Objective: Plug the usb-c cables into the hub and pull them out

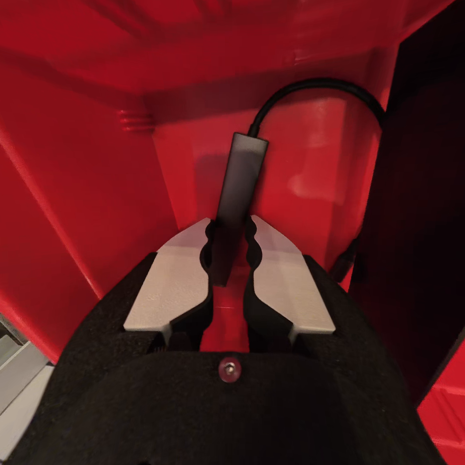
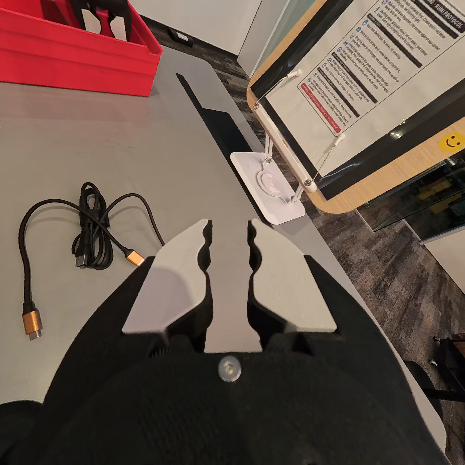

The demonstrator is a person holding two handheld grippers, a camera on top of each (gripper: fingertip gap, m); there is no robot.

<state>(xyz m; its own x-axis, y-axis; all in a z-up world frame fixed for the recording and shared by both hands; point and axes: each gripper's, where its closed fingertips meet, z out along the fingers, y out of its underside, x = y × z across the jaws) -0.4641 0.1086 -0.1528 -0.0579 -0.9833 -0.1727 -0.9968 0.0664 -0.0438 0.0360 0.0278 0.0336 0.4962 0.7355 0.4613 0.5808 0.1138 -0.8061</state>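
My left gripper [image 1: 229,222] is down inside the red bin [image 1: 88,176]. Its jaws straddle the near end of the dark grey hub [image 1: 241,181], which lies along the bin floor. The hub touches the left pad, and a thin gap shows at the right pad. The hub's black lead [image 1: 314,84] arcs right to a plug [image 1: 344,264]. My right gripper [image 2: 229,224] is open and empty above the grey table [image 2: 151,151]. A bundled black cable [image 2: 93,226] with orange-gold plugs [image 2: 31,323] lies on the table to its left. The left gripper [image 2: 103,24] also shows in the red bin [image 2: 75,65].
A dark panel [image 1: 415,176] stands at the right inside the bin. A white stand [image 2: 271,191] holds a board with a printed sheet [image 2: 352,75] at the table's right edge. Beyond the edge is carpeted floor [image 2: 377,276]. A black strip [image 2: 216,120] runs along the table. There is about 55 cm between the tips of the two grippers.
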